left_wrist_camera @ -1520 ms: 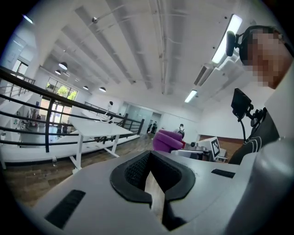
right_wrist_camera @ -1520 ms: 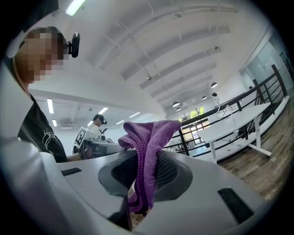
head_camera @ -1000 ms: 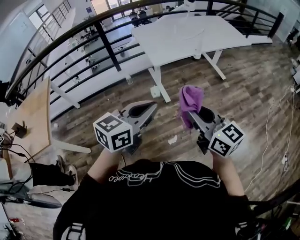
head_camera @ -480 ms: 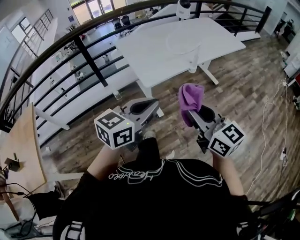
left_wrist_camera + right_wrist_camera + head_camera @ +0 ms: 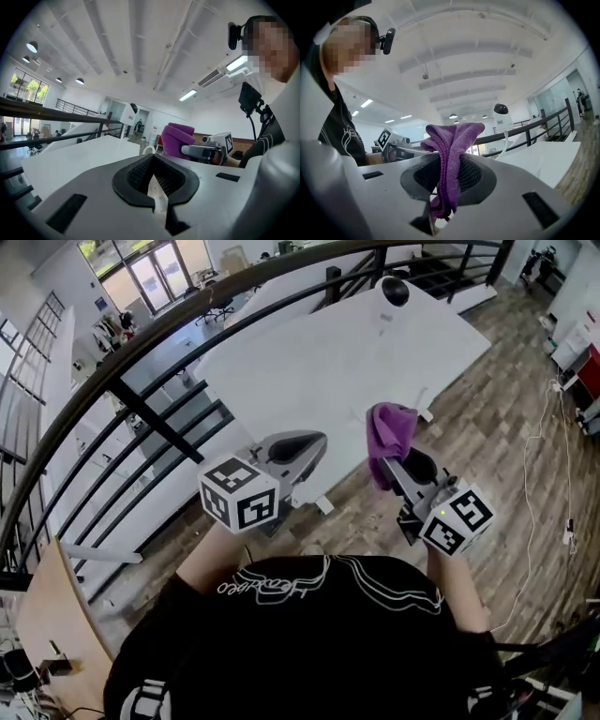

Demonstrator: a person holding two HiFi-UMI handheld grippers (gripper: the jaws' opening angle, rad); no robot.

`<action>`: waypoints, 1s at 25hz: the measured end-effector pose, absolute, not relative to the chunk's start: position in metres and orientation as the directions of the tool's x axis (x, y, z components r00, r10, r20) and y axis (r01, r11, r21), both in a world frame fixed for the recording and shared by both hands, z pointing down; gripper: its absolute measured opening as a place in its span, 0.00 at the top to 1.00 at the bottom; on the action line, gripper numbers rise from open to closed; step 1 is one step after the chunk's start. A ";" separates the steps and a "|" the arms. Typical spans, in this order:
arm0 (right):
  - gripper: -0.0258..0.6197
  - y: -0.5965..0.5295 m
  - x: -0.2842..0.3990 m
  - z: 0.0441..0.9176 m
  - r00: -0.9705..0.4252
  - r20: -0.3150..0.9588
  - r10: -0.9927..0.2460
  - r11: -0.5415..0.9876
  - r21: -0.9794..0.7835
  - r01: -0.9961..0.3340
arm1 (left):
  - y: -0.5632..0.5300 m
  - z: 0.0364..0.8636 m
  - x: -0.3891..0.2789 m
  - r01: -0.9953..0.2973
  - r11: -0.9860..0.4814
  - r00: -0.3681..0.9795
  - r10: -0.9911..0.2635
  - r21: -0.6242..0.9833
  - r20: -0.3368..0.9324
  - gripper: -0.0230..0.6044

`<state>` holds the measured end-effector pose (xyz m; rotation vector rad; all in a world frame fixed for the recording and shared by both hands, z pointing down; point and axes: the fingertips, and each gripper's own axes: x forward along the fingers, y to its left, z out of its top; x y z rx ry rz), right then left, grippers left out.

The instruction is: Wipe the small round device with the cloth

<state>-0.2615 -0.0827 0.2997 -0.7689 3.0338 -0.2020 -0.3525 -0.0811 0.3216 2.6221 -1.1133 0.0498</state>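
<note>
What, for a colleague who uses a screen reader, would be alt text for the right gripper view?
A purple cloth is pinched between the fingers of the right gripper and bunches up above them. Beyond lie a white table, a black railing and a white device with a round black head.

One person (image 5: 300,643), seen from above. Two handheld grippers: one left gripper (image 5: 302,444) and one right gripper (image 5: 394,470). Two marker cubes, one on each gripper: the left cube (image 5: 241,503) and the right cube (image 5: 457,518). One purple cloth (image 5: 391,430). One large white table (image 5: 319,362). One small round device (image 5: 395,291). One black railing (image 5: 159,343) with several bars. One wooden desk (image 5: 42,615), partly in view.
</note>
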 end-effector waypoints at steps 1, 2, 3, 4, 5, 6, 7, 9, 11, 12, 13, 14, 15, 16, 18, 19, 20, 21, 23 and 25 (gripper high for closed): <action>0.86 -0.099 -0.269 0.296 -0.871 0.026 -0.491 0.863 -0.124 -0.490 | -0.100 0.319 -0.360 -0.698 -0.672 0.713 -0.686 0.249 0.145 0.95; 0.86 -0.113 -0.275 0.296 -0.862 0.028 -0.506 0.854 -0.120 -0.506 | -0.119 0.319 -0.365 -0.688 -0.683 0.722 -0.676 0.246 0.146 0.95; 0.86 -0.127 -0.278 0.297 -0.852 0.034 -0.522 0.845 -0.112 -0.522 | -0.137 0.321 -0.368 -0.680 -0.692 0.731 -0.667 0.242 0.148 0.95; 0.86 -0.139 -0.281 0.299 -0.842 0.041 -0.538 0.836 -0.101 -0.539 | -0.154 0.325 -0.370 -0.672 -0.700 0.738 -0.657 0.239 0.151 0.95; 0.86 -0.149 -0.282 0.301 -0.831 0.047 -0.554 0.826 -0.090 -0.556 | -0.169 0.329 -0.371 -0.664 -0.708 0.747 -0.646 0.241 0.157 0.95; 0.86 -0.158 -0.283 0.302 -0.820 0.054 -0.570 0.816 -0.080 -0.572 | -0.183 0.334 -0.372 -0.653 -0.716 0.756 -0.633 0.246 0.164 0.95; 0.86 -0.166 -0.284 0.302 -0.808 0.059 -0.586 0.805 -0.072 -0.589 | -0.195 0.338 -0.372 -0.642 -0.724 0.766 -0.619 0.254 0.172 0.95; 0.86 -0.181 -0.285 0.300 -0.785 0.065 -0.615 0.783 -0.060 -0.619 | -0.219 0.344 -0.373 -0.626 -0.733 0.779 -0.600 0.266 0.183 0.95; 0.86 -0.192 -0.283 0.297 -0.765 0.065 -0.641 0.763 -0.049 -0.644 | -0.239 0.350 -0.373 -0.623 -0.736 0.782 -0.592 0.265 0.193 0.95; 0.86 -0.196 -0.281 0.297 -0.755 0.065 -0.652 0.754 -0.043 -0.655 | -0.248 0.353 -0.372 -0.622 -0.738 0.783 -0.590 0.263 0.197 0.94; 0.86 -0.200 -0.280 0.297 -0.746 0.066 -0.663 0.746 -0.036 -0.665 | -0.256 0.356 -0.371 -0.619 -0.740 0.785 -0.586 0.264 0.201 0.93; 0.86 -0.202 -0.278 0.298 -0.737 0.069 -0.672 0.737 -0.029 -0.675 | -0.263 0.358 -0.370 -0.615 -0.742 0.789 -0.580 0.266 0.204 0.92; 0.86 -0.204 -0.277 0.298 -0.728 0.072 -0.682 0.729 -0.020 -0.685 | -0.270 0.361 -0.367 -0.610 -0.745 0.792 -0.574 0.269 0.208 0.89; 0.86 -0.206 -0.275 0.298 -0.718 0.074 -0.692 0.720 -0.011 -0.694 | -0.276 0.365 -0.365 -0.607 -0.748 0.795 -0.568 0.270 0.213 0.86; 0.86 -0.211 -0.273 0.294 -0.700 0.070 -0.710 0.702 0.005 -0.712 | -0.286 0.373 -0.359 -0.604 -0.751 0.797 -0.558 0.267 0.231 0.80; 0.86 -0.214 -0.272 0.289 -0.694 0.064 -0.717 0.696 0.014 -0.718 | -0.291 0.378 -0.356 -0.603 -0.752 0.797 -0.554 0.266 0.241 0.78; 0.86 -0.217 -0.272 0.283 -0.690 0.059 -0.722 0.692 0.028 -0.721 | -0.295 0.383 -0.352 -0.601 -0.753 0.798 -0.549 0.268 0.249 0.77; 0.86 -0.221 -0.272 0.275 -0.686 0.055 -0.725 0.688 0.049 -0.724 | -0.299 0.386 -0.349 -0.597 -0.755 0.801 -0.541 0.273 0.256 0.77; 0.86 -0.228 -0.273 0.261 -0.675 0.053 -0.736 0.676 0.114 -0.728 | -0.304 0.391 -0.342 -0.585 -0.760 0.809 -0.524 0.283 0.265 0.76; 0.86 -0.235 -0.275 0.248 -0.659 0.052 -0.750 0.655 0.199 -0.729 | -0.306 0.395 -0.336 -0.574 -0.766 0.817 -0.509 0.290 0.272 0.75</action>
